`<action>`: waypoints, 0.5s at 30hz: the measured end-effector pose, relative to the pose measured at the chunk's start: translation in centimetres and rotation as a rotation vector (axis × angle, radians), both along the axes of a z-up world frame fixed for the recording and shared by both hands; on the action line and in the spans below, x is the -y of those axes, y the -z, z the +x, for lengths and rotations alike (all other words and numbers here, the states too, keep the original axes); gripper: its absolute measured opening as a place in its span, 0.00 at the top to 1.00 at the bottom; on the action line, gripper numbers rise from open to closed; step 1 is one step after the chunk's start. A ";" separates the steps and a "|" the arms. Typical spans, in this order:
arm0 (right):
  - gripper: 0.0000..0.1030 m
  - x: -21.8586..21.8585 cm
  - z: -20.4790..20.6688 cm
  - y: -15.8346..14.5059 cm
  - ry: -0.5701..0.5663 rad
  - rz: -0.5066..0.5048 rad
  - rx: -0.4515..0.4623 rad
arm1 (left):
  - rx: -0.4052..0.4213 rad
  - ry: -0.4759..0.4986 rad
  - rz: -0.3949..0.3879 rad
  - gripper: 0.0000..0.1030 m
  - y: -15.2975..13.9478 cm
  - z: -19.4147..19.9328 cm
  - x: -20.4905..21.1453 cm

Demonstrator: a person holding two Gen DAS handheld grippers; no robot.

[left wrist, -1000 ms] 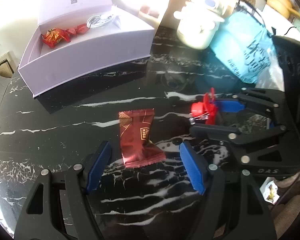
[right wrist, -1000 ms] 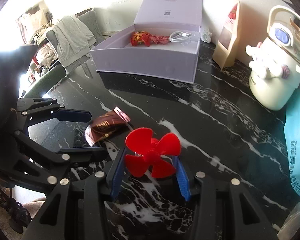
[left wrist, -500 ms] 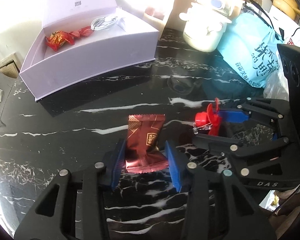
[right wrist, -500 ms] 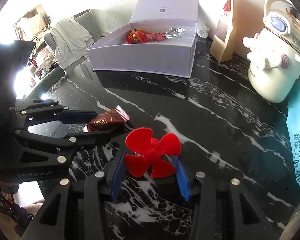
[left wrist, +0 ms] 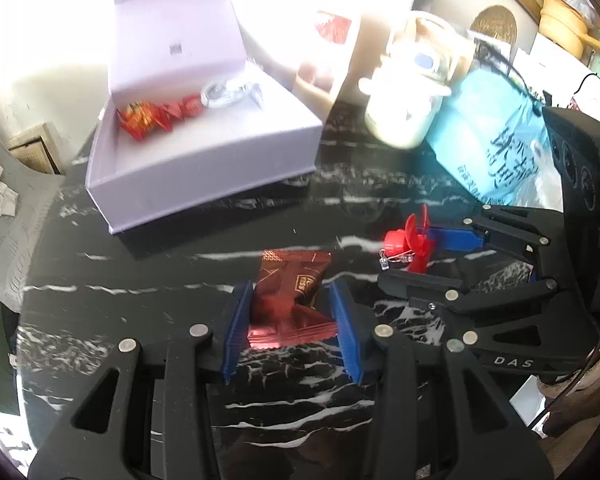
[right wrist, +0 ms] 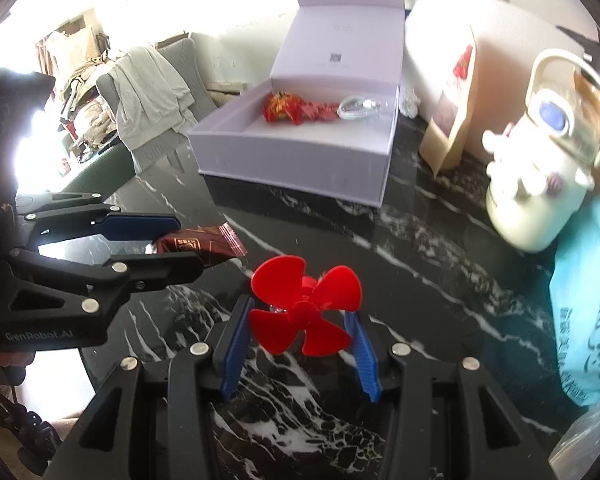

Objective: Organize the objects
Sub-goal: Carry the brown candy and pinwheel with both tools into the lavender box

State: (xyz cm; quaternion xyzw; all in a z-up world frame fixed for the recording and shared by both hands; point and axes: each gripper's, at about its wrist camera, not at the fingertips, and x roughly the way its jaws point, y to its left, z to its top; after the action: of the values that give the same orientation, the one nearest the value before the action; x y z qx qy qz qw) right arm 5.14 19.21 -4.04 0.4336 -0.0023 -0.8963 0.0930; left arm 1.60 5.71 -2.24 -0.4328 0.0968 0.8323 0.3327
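The left tongs are clamped on a dark red snack packet, held in front of the open lilac box on the black marbled surface. To the packet's right, the right tongs grip a red toy fan, also nearer than the box.

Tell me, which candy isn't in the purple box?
The dark brown candy packet. It is pinched between the left gripper's blue fingers above the black table, while the bright red candies lie inside the box.
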 end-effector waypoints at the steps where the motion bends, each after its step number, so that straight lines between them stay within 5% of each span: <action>1: 0.54 0.1 -0.1 -0.4 -0.001 0.004 -0.008 | -0.009 -0.005 0.003 0.62 -0.4 -0.1 0.2; 15: 0.54 1.0 -2.0 -5.0 -0.028 0.049 -0.110 | -0.120 -0.058 0.031 0.62 -5.7 -2.3 2.0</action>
State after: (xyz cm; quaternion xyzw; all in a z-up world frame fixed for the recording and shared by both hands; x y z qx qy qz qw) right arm 3.13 18.22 0.99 0.3859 0.0306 -0.9171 0.0950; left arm -0.69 3.74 3.50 -0.3795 0.0909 0.8673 0.3090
